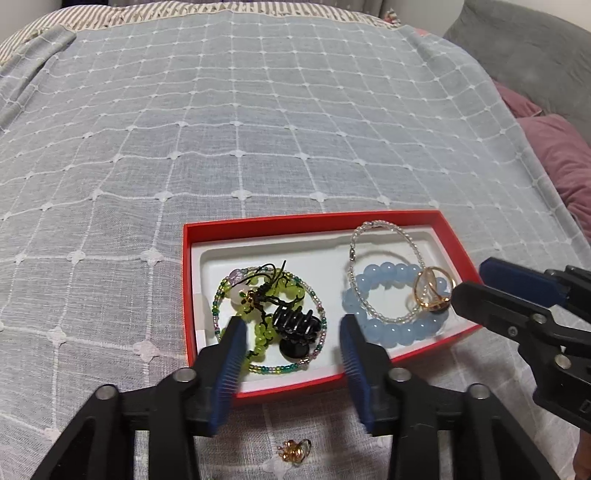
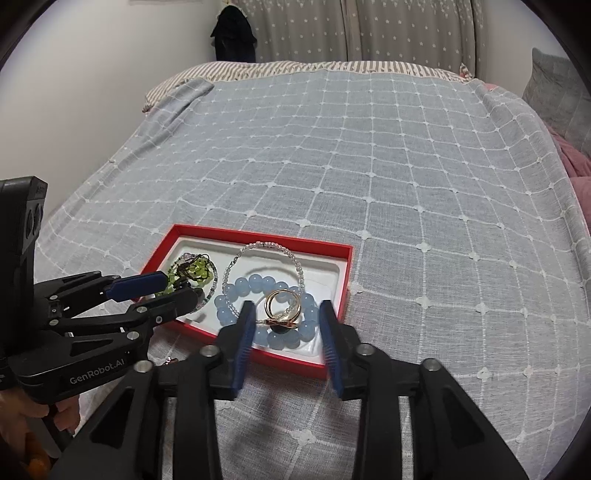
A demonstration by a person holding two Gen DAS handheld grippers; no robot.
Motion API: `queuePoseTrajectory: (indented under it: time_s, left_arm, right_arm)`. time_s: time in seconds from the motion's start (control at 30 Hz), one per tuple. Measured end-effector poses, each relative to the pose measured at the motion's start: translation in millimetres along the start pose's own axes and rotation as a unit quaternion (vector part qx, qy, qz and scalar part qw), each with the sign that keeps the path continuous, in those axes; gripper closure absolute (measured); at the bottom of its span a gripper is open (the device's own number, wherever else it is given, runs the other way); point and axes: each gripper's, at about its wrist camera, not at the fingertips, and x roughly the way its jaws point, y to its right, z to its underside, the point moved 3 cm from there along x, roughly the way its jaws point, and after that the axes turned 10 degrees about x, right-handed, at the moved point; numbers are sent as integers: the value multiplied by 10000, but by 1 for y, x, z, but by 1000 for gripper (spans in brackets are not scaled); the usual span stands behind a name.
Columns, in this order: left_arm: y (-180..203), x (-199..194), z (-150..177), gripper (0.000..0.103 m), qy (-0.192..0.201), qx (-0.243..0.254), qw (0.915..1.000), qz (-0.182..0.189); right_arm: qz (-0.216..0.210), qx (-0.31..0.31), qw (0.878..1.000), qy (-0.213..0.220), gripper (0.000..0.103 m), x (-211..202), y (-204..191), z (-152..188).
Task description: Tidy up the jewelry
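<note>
Both the left claw [image 1: 293,345] and right claw [image 2: 288,332] gape wide and empty over the red box [image 2: 334,291] of bracelets.

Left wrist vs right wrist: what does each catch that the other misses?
Left wrist only: a small gold ring on the bedspread outside the red box, and a black hair claw in clear view. Right wrist only: star-print curtains, a dark garment hanging by the wall, and the left gripper from the side. Both: red box, blue bead bracelet, gold ring on it, green bead bracelet, clear bead bracelet, both grippers open.
</note>
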Motion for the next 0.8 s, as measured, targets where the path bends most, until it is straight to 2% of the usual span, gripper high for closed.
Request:
queuePoseTrajectory:
  time_s: [0.03, 0.07, 0.23, 0.33, 0.4, 0.47, 0.67, 0.8]
  left_arm:
    - [0, -2, 0, 49, 11, 10, 10000, -10]
    - [1, -3, 0, 46, 18, 18, 10000, -25]
    - [0, -12, 3, 33, 0, -110, 9999, 24]
    - [3, -20, 6, 26, 44, -120, 9999, 77]
    - [6, -25, 8, 15, 86, -103, 9999, 44]
    - [8, -30, 10, 11, 113, -89, 9999, 8]
    - [9, -38, 18, 1, 73, -141, 9999, -6]
    - [10, -40, 27, 1, -49, -88, 9999, -3]
  right_arm:
    - [-3, 10, 10000, 22, 52, -3, 0, 0]
    - [2, 10, 10000, 49, 51, -7, 1, 0]
    - [57, 70, 9999, 55, 50, -24, 5, 1]
    - [101, 107, 9999, 35, 46, -34, 10, 5]
    - [139, 133, 9998, 48, 43, -41, 12, 8]
    - [140, 199, 9997, 31, 41, -47, 15, 11]
    - [219, 371, 9990, -153, 41, -56, 21, 23]
    - [302, 340, 9986, -267, 41, -58, 18, 31]
